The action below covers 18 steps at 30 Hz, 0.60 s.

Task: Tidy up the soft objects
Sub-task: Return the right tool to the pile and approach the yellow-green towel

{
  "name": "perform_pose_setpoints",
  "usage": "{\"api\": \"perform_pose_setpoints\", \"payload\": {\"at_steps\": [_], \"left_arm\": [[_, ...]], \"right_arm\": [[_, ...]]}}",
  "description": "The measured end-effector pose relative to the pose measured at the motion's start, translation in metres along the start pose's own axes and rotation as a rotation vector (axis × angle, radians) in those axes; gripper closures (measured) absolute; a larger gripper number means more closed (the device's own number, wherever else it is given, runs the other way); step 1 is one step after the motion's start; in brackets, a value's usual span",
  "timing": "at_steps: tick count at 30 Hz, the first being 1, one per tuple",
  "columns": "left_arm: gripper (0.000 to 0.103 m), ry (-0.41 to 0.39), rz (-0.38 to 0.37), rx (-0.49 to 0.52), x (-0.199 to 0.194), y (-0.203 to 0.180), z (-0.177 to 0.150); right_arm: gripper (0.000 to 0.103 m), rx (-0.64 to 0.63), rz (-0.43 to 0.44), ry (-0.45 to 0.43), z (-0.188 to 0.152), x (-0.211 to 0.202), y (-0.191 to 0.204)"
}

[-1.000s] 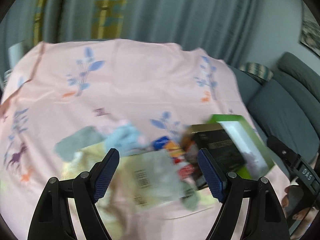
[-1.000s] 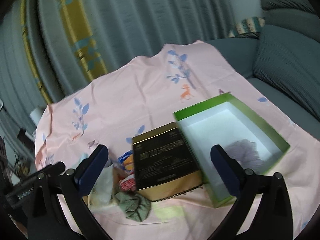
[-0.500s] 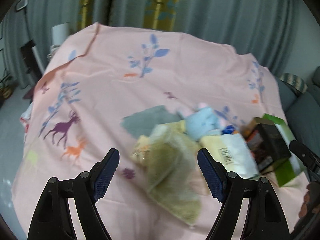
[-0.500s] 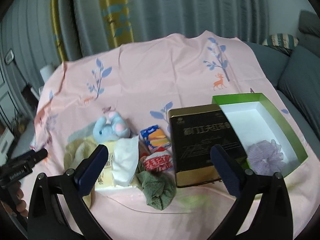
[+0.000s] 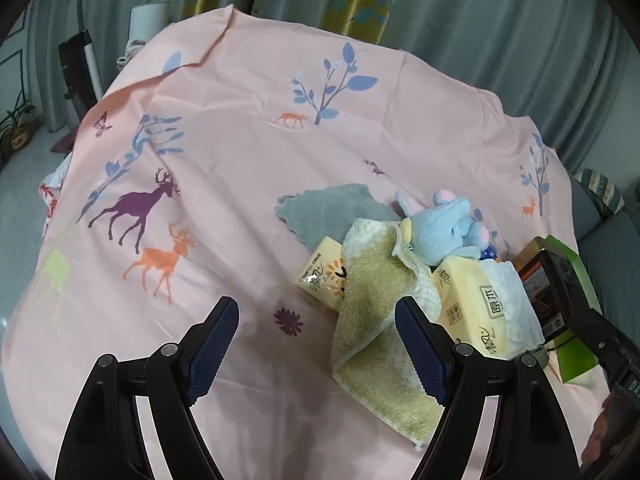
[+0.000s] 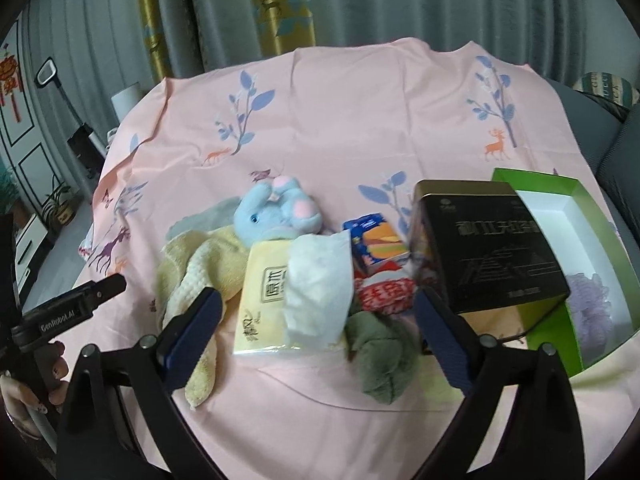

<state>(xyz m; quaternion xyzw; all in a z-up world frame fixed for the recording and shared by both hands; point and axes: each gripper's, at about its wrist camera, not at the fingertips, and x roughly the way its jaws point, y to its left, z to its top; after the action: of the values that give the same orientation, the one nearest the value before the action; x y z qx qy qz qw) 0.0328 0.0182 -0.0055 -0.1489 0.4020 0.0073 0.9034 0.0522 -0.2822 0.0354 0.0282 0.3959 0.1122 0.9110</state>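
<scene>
Both grippers, left (image 5: 316, 344) and right (image 6: 316, 332), hung wide and empty; the right's jaws had just narrowed slightly. Soft yellow towel (image 5: 380, 320) lay mid-worktop, bare pink cloth (image 5: 224, 184) leftward.

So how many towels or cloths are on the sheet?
3: grey cloth behind the plush, yellow towel draped over a tissue pack, green cloth bunched at the front. More may be hidden.

Pink deer-print cloth (image 5: 240, 184) (creased) under grey towel (image 5: 336, 208), yellow towel (image 5: 376, 320), tissue packs (image 6: 268, 300), boxes (image 6: 488, 248).
</scene>
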Motion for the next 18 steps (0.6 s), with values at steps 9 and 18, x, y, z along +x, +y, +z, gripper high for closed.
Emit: {"api": "perform_pose_setpoints", "payload": {"at_steps": [9, 18], "left_arm": [[0.022, 0.007, -0.001, -0.003, 0.0002, 0.0003, -0.0019], [0.022, 0.009, -0.030, -0.018, -0.0050, 0.0019, -0.0046]], "right_arm": [[0.024, 0.029, 0.051, 0.017, -0.0018, 0.0030, 0.0026], [0.042, 0.044, 0.111, 0.039, -0.0040, 0.0053, 0.0076]]}}
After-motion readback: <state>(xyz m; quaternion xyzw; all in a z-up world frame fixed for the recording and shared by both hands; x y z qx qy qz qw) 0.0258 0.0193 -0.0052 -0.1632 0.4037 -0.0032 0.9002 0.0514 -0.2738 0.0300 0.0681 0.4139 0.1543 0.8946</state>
